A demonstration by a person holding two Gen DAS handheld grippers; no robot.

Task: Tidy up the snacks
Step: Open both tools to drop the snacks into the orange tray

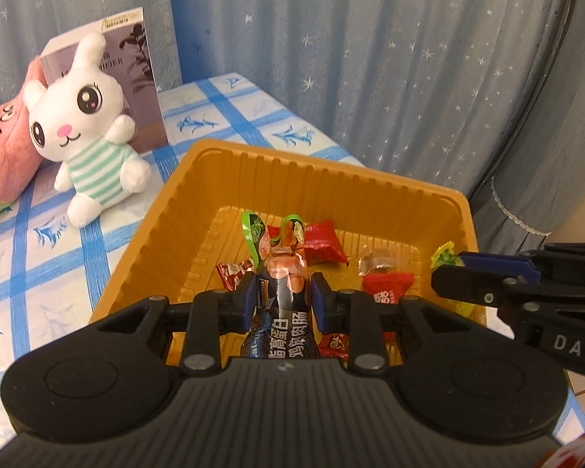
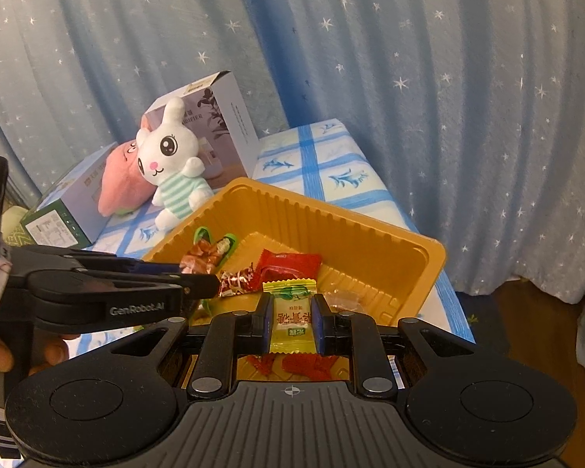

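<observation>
Gripping one sausage pack [image 1: 279,304], one yellow candy [image 2: 291,321]; one tray [image 1: 199,210].

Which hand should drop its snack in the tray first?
Probably left. The left tool holds its sausage pack over the tray middle; the right tool holds its yellow candy nearer the tray's edge.

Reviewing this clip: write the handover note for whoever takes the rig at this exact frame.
Left gripper: shut on the dark sausage pack, held over the orange tray.
Right gripper: shut on the yellow candy, also over the tray.
Done: several wrapped snacks, including a red packet, already lie in the tray.
Left: release both held snacks into the tray. Whether more snacks wait outside it cannot be seen.
</observation>
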